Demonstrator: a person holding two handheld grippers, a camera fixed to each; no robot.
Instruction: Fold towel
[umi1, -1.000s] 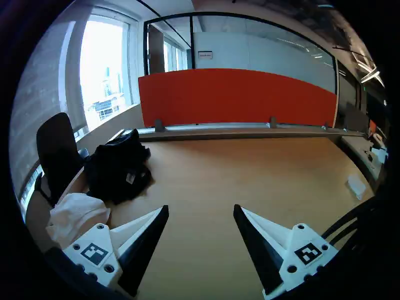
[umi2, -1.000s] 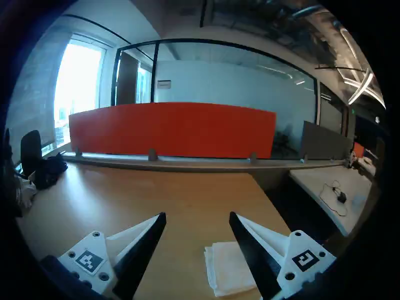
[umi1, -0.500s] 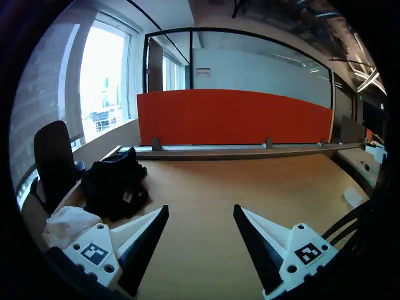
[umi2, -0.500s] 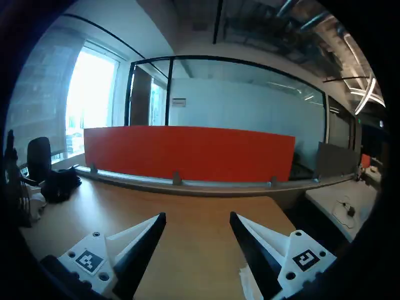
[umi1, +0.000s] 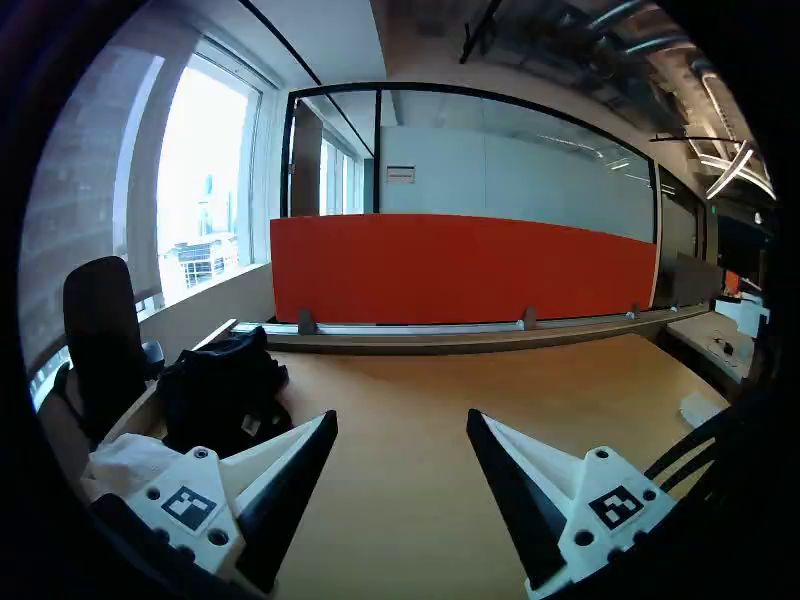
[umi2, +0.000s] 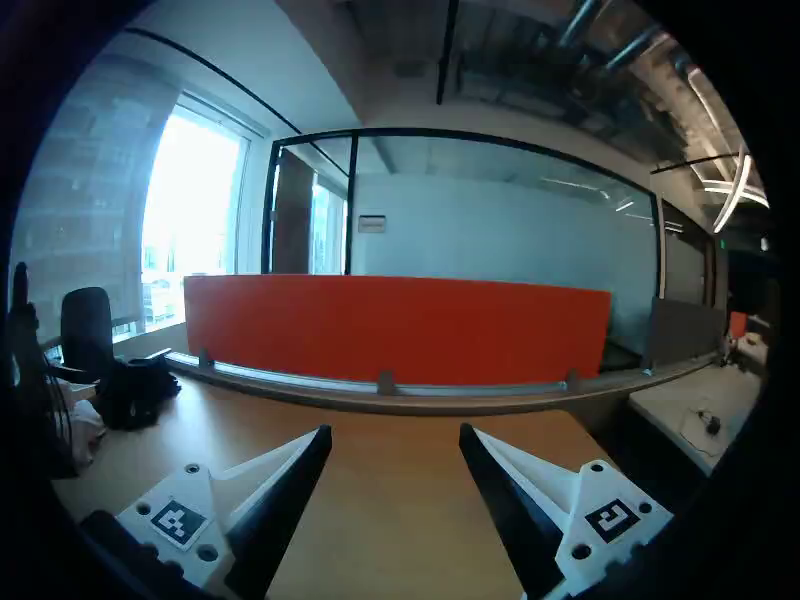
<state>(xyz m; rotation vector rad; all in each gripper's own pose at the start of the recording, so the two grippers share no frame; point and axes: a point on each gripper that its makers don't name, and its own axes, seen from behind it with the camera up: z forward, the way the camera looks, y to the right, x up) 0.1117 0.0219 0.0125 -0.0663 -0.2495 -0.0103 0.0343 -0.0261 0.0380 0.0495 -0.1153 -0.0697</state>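
In the left gripper view my left gripper (umi1: 401, 414) is open above the bare wooden table (umi1: 420, 400), nothing between its fingers. A small folded white towel (umi1: 700, 407) lies far right on that table. A crumpled white cloth (umi1: 125, 460) sits at the lower left, beside my left finger. In the right gripper view my right gripper (umi2: 394, 429) is also open and holds nothing over the same table (umi2: 390, 480). The white cloth (umi2: 85, 435) shows at the far left edge there.
A black bag (umi1: 225, 390) rests on the table's left side, also seen as the black bag (umi2: 135, 390). A black chair (umi1: 100, 330) stands behind it. An orange divider (umi1: 460, 268) runs along the table's far edge. Another desk (umi2: 700, 410) stands to the right.
Both views have tilted upward, showing more ceiling. The folded towel under my right gripper has slid out of the bottom of the right gripper view. Both grippers stay open.
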